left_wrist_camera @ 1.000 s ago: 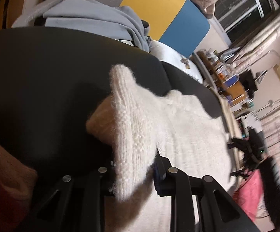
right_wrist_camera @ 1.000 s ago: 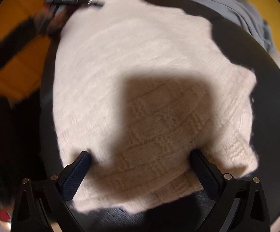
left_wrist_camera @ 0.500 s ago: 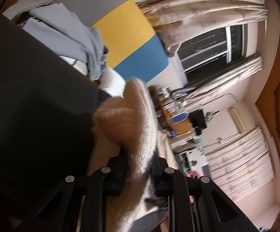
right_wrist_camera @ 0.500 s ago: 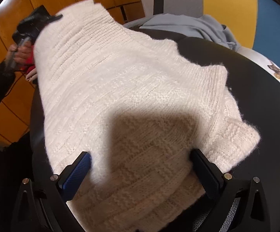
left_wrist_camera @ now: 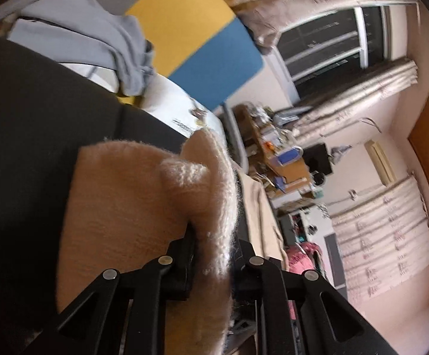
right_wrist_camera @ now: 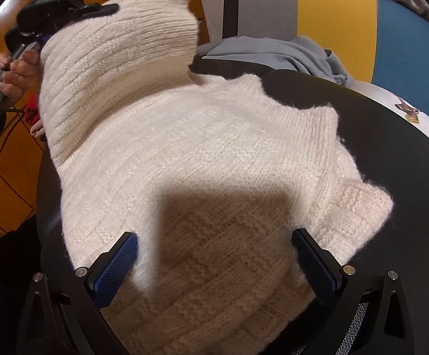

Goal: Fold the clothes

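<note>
A cream knitted sweater (right_wrist_camera: 202,153) lies on a round black table (right_wrist_camera: 392,153). My left gripper (left_wrist_camera: 214,251) is shut on one edge of the sweater (left_wrist_camera: 143,207) and holds it lifted off the table; in the right wrist view it shows at the far left (right_wrist_camera: 66,14), raising that side into a fold. My right gripper (right_wrist_camera: 214,263) is open, its blue-padded fingers (right_wrist_camera: 116,263) spread over the near part of the sweater, holding nothing.
A grey-blue garment (right_wrist_camera: 273,53) lies on a chair with a grey, yellow and blue back (right_wrist_camera: 347,17) behind the table. Wooden panels (right_wrist_camera: 4,153) stand to the left. A cluttered desk (left_wrist_camera: 279,159) and a window (left_wrist_camera: 338,38) are across the room.
My left gripper has lifted the sweater's edge up off the table and carried it over the rest of the garment. My right gripper stays open over the near part.
</note>
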### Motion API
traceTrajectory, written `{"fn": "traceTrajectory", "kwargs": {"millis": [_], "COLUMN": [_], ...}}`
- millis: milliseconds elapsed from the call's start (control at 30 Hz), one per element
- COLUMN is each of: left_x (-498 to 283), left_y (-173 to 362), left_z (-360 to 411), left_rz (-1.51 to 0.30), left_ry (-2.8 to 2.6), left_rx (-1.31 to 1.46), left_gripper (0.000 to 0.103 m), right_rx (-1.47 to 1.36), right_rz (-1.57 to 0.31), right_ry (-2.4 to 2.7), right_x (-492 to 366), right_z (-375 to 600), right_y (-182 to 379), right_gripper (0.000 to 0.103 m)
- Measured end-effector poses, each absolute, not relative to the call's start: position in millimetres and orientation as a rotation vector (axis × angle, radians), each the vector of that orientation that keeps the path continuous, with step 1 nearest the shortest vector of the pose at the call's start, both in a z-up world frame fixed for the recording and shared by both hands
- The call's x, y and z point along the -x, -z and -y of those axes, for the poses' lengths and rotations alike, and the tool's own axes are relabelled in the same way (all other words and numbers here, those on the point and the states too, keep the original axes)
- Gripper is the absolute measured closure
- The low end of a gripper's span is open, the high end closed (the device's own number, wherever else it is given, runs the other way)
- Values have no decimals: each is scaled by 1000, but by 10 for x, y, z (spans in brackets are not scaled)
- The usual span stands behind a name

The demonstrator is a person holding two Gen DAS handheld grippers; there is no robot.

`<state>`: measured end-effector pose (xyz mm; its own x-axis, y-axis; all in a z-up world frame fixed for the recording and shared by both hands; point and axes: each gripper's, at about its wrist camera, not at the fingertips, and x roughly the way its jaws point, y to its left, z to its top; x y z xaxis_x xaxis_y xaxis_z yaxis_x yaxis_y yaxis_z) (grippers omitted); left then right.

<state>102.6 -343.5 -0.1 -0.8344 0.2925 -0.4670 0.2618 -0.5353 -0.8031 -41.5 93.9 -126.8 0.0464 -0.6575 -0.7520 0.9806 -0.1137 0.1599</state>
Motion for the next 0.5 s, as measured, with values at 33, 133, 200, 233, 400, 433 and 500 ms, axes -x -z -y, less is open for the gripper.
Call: {"fn": "traceTrajectory", "kwargs": {"millis": [33,133,200,233,400,433,500], "left_x": [-979,-779,-601,-528,-133,-47,98], "left_y": [-13,20,71,91,296,345,421], "left_z": [3377,3217,3092,3033,2826,2794,2730], "left_rz": [1505,1536,1555,1563,1599,1612,1633], "left_ry": [-2561,-2477,-2425,-2403,-2295,-2279,-2246], "left_rx": [884,840,831,830,834,845,858], "left_gripper": [87,87,87,87,87,87,87], "right_rx": [-828,-826,-827,-828,-829,-828,-828], "right_rz": [-509,-505,-500,-493,-474,-471,-467], "right_ry": [1496,1494,1492,1490,1484,1484,1483], "right_x": [425,429,437,445,446,441,432], "right_z": [-921,-888,-893,-890,-889,-893,-902], "right_y": [1274,1250,1244,1240,1222,1220,1217], "right_gripper": [0,0,0,0,0,0,0]}}
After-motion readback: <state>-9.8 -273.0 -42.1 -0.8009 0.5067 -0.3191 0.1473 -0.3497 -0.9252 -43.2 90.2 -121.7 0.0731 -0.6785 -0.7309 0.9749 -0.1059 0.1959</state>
